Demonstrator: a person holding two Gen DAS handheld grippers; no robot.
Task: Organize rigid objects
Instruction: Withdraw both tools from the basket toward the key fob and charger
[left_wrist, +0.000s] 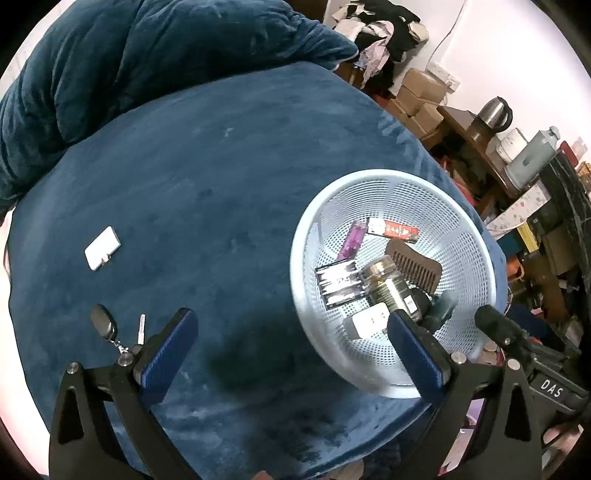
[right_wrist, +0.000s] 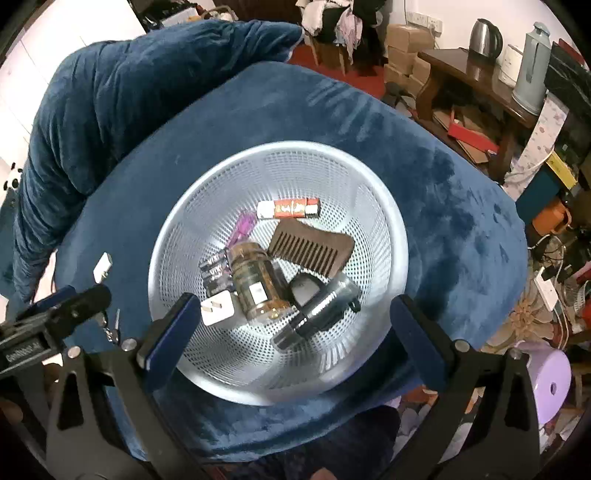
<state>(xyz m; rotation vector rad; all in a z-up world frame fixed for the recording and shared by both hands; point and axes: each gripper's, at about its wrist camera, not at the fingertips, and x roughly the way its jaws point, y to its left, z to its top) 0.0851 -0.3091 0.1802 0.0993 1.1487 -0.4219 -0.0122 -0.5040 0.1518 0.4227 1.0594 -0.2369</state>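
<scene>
A pale blue mesh basket (right_wrist: 280, 147) sits on the blue blanket and holds a wooden comb (right_wrist: 310, 247), an amber bottle (right_wrist: 258, 284), a dark flashlight (right_wrist: 321, 310), a red box (right_wrist: 288, 208), a white plug (right_wrist: 218, 308) and other small items. My right gripper (right_wrist: 295, 317) hangs open right above the basket, holding nothing. My left gripper (left_wrist: 291, 332) is open too, over bare blanket at the basket's (left_wrist: 306, 229) left rim. Left of it lie a black key fob (left_wrist: 105, 323) with a key (left_wrist: 141, 328) and a small white block (left_wrist: 102, 248).
A bunched blue quilt (left_wrist: 110, 55) lies at the back left. To the right, past the bed's edge, a wooden table (right_wrist: 476, 77) carries a kettle (right_wrist: 485, 35) and a thermos (right_wrist: 532, 70). Cardboard boxes (right_wrist: 406, 48) and floor clutter are beyond.
</scene>
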